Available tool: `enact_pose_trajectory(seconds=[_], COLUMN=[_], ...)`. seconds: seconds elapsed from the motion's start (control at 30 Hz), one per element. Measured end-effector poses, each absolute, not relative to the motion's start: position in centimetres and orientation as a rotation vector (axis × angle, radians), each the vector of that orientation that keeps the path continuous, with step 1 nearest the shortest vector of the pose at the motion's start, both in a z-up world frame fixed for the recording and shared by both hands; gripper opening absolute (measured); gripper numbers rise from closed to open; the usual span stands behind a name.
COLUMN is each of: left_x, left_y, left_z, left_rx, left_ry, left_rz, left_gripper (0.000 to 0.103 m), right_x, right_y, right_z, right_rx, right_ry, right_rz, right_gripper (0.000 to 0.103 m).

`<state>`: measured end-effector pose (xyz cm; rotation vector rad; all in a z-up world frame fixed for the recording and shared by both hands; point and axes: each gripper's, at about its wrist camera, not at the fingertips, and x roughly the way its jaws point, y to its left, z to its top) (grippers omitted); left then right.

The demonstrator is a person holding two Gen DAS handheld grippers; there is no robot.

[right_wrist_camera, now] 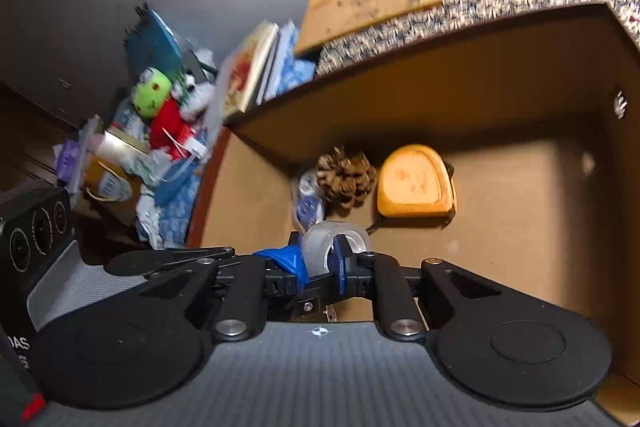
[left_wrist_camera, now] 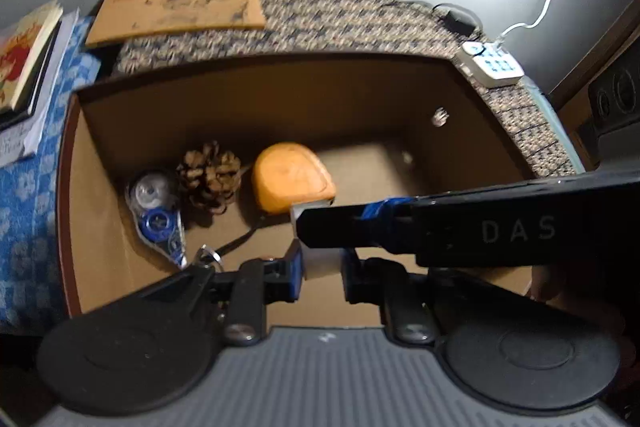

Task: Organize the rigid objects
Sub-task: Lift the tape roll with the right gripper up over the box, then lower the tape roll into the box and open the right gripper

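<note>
Cardboard box (left_wrist_camera: pixel 100 195): open-topped, standing on a patterned cloth (left_wrist_camera: pixel 340 23). It serves as the collecting place, so the sorted items sit together along its far left part.

Contents, left to right in the left wrist view:
- Correction-tape dispenser (left_wrist_camera: pixel 158 211), blue and clear, lying flat in the left corner.
- Pine cone (left_wrist_camera: pixel 210 177), just beside the dispenser, touching or nearly so.
- Orange tape measure (left_wrist_camera: pixel 292 177), right of the cone, with a dark strap trailing toward the near side.
The right half of the box floor is bare, leaving room for further items.

Right hand-held gripper (right_wrist_camera: pixel 324 259): over the box, closed narrowly on a roll of clear tape (right_wrist_camera: pixel 334 239), one finger through the roll's hole and one outside, pinching the ring wall. The roll is upright at the fingertips, above the box floor and near the dispenser and cone. Judgement: this grip suits lowering the roll beside the items already stored.

Left hand-held gripper (left_wrist_camera: pixel 320 263): over the near part of the box, jaws part-closed with a pale object between them; the right gripper's black body crosses in front. Whether the left pads actually press it cannot be told. It may be the same roll, seen edge-on.

Outside the box: a yellow booklet (left_wrist_camera: pixel 176 7) and a white power strip (left_wrist_camera: pixel 490 61) on the cloth, books (left_wrist_camera: pixel 24 55) to the left.
</note>
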<state>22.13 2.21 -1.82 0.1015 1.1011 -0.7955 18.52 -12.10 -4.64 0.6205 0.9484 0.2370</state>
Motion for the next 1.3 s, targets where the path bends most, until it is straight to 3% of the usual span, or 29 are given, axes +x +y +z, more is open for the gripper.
enact_pose_trajectory(seconds=[0.43, 0.67, 1.3], left_x=[23.5, 23.7, 23.0], left_y=[1.6, 1.8, 1.5], left_z=[-4.5, -4.3, -4.3], left_rx=[0.177, 0.192, 0.236], left_ry=[1.24, 1.193, 1.104], left_rz=[-0.694, -0.646, -0.581], left_gripper=[0.016, 0.047, 0.051], right_x=[21.0, 20.7, 19.8], right_y=[-11.2, -12.2, -12.2], right_z=[-7.5, -8.0, -7.5], right_rx=[0.613, 0.653, 0.603], right_ry=[1.102, 1.082, 0.996], right_rz=[0.203, 0.162, 0.085], right_gripper=[0.0, 0.002, 0.005])
